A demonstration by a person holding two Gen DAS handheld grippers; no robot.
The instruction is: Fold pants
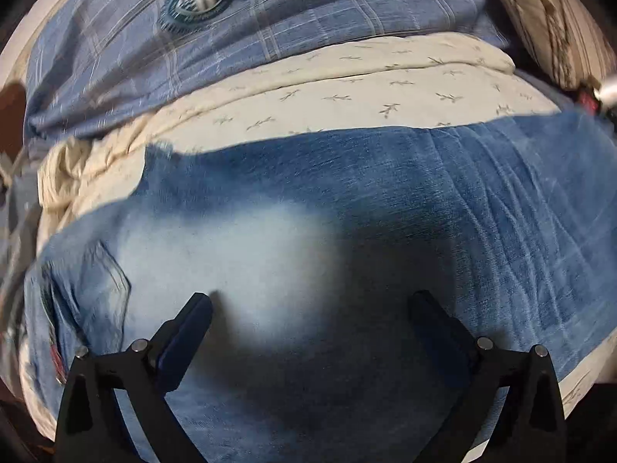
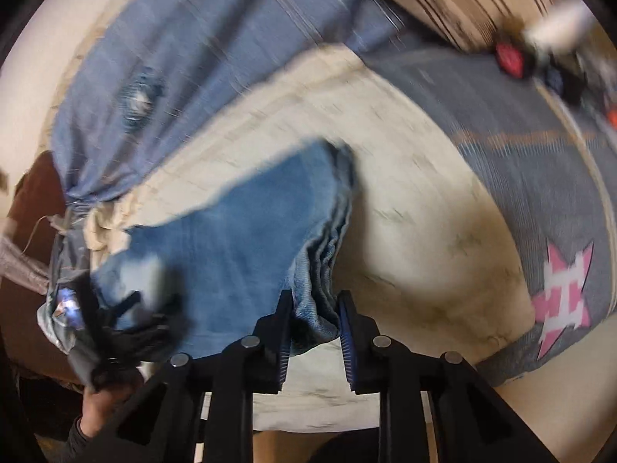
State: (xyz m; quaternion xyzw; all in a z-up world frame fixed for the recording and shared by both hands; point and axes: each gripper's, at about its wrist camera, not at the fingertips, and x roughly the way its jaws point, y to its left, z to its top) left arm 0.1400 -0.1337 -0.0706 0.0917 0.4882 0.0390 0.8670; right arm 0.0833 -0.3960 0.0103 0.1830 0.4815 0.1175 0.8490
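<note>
Left wrist view: the left gripper (image 1: 312,308) hangs low over the jeans (image 1: 308,200), its fingers wide apart with nothing between them; whether the tips touch the cloth I cannot tell.
Right wrist view: the right gripper (image 2: 313,308) has its fingers closed on a bunched, layered edge of the jeans (image 2: 239,223), gathered into several ridges between the ribbed blue pads (image 2: 347,332).
Other tool: the left gripper (image 2: 115,316) shows blurred at about 8 o'clock in this view, at the far end of the denim.
Where the jeans are: spread on a cream sheet (image 1: 385,88) printed with small twig marks, filling the middle and lower part of the left view; the sheet shows past them toward 12 o'clock.
Cloth: blue denim with a pale faded patch (image 1: 231,239) in the middle, darker around it, fine diagonal weave, a frayed-looking top edge.
Handling, as I judge it: soft and limp yet fairly heavy, so it will sag and drag, not slide; thick seams hold a crease poorly.
Where to hold: best at hems, waistband or the stacked edge, taking all layers at once, so no single ply slips out.
Surroundings: a blue checked blanket (image 1: 193,38) lies at 11 o'clock and a striped cushion (image 1: 559,19) at 1 o'clock.
</note>
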